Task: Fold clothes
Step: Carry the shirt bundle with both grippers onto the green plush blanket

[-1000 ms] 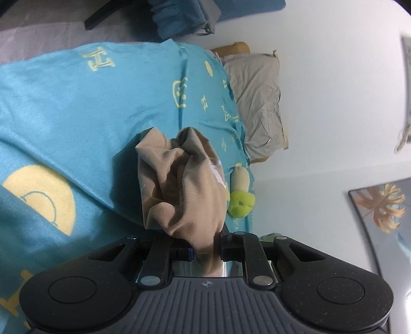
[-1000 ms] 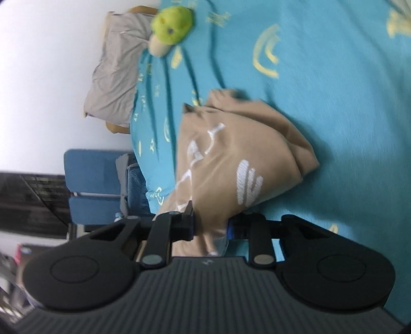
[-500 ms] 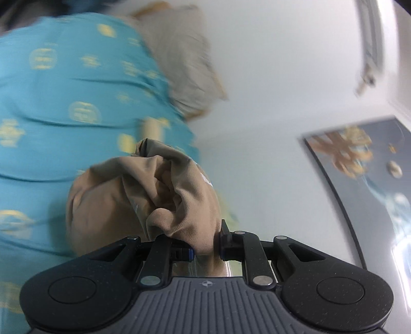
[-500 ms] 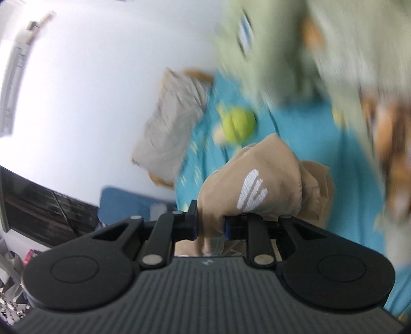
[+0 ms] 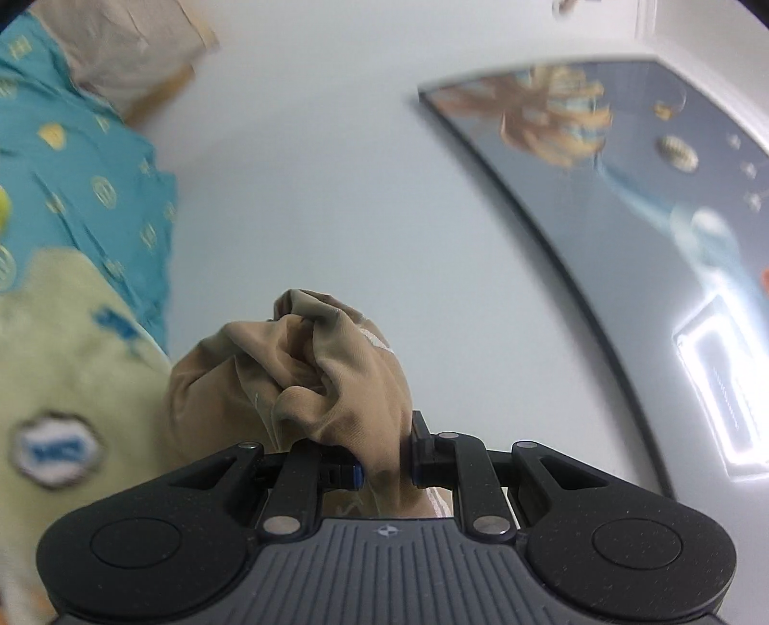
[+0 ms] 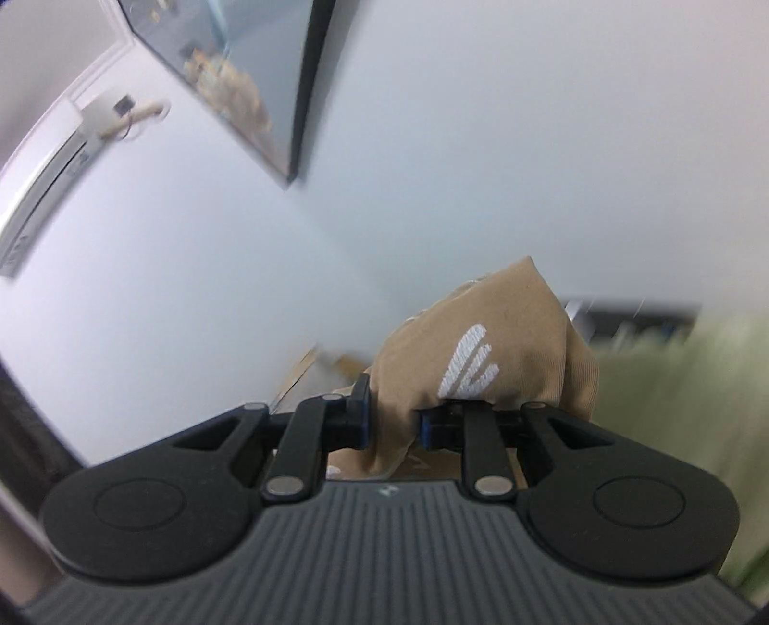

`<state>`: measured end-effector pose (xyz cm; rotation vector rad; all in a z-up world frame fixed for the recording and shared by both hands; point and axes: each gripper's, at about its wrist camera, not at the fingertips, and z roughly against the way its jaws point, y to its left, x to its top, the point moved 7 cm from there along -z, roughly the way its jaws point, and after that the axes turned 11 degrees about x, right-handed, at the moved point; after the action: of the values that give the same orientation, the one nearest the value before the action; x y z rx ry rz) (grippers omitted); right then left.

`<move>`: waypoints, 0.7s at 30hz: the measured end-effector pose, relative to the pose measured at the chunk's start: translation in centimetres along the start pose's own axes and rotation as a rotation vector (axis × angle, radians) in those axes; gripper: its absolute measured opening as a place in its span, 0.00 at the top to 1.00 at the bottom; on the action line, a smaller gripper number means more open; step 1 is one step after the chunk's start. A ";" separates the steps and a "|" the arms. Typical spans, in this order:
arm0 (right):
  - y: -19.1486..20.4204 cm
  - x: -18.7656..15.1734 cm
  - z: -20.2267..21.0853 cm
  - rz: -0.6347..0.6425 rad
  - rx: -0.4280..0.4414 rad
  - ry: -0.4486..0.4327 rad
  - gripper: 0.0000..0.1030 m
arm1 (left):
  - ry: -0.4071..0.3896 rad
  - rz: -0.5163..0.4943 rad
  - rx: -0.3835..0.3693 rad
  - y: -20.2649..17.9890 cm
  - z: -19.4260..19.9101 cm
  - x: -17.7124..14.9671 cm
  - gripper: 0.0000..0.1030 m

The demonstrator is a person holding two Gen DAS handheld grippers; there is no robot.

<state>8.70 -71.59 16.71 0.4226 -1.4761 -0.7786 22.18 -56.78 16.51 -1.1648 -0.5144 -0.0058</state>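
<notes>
a: between the fingers of the left gripper [image 5: 387,468], a bunch of tan cloth [image 5: 307,375]. jaws closed on it, fabric pinched tight, the rest bulging up and forward in crumpled folds. the cloth is off the bed, held in the air in front of a pale wall [image 5: 312,182].

b: right side?

a: right gripper [image 6: 394,425] the same. jaws clamped on a fold of the tan cloth [image 6: 504,346], which stands up above the fingers. a white striped print [image 6: 468,368] shows on the face turned to the camera.

b: same garment in both?

a: same colour and weave in both views. cannot tell from these 2 views whether it is 1 piece.

b: surroundings, left view.

a: blue bedspread [image 5: 81,182] with small yellow marks at the left edge, a beige pillow [image 5: 120,43] at its top. lower left, a pale green garment [image 5: 62,375] with blue marks and a round badge, blurred, close to the lens. on the wall to the right, a dark-framed picture [image 5: 625,158] with orange leaf shapes and a bright reflection.

b: right view?

a: mostly wall. dark-framed picture [image 6: 250,81] upper left, a white air conditioner [image 6: 53,158] further left with a pipe going into the wall. pale green fabric [image 6: 682,394] blurred at the right edge, just beside the tan cloth. something brown below the cloth, behind the fingers, too blurred to name.
</notes>
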 end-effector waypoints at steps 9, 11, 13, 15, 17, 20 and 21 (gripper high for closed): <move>-6.1 -5.3 3.3 0.175 -0.102 -0.012 0.79 | 0.128 -0.189 0.047 4.9 -4.8 -7.3 0.82; -7.0 -8.2 4.1 0.180 -0.122 0.040 0.79 | 0.171 -0.224 0.078 7.5 -4.1 -9.1 0.82; -7.8 -10.8 5.0 0.162 -0.149 0.080 0.79 | 0.198 -0.245 0.103 9.7 -3.6 -10.7 0.81; -8.5 -12.7 5.8 0.148 -0.174 0.105 0.79 | 0.196 -0.275 0.126 11.4 -3.3 -11.8 0.75; -9.1 -13.9 6.1 0.144 -0.192 0.114 0.77 | 0.177 -0.318 0.151 12.2 -3.3 -12.6 0.65; -9.4 -13.8 6.3 0.128 -0.225 0.116 0.71 | 0.137 -0.380 0.207 11.7 -3.4 -12.9 0.42; -9.6 -13.6 6.6 0.104 -0.234 0.119 0.66 | 0.121 -0.406 0.228 11.4 -3.0 -12.8 0.33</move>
<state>1.39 -67.53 0.84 0.2092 -1.2685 -0.8184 15.08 -58.06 0.65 -0.8177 -0.6198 -0.3567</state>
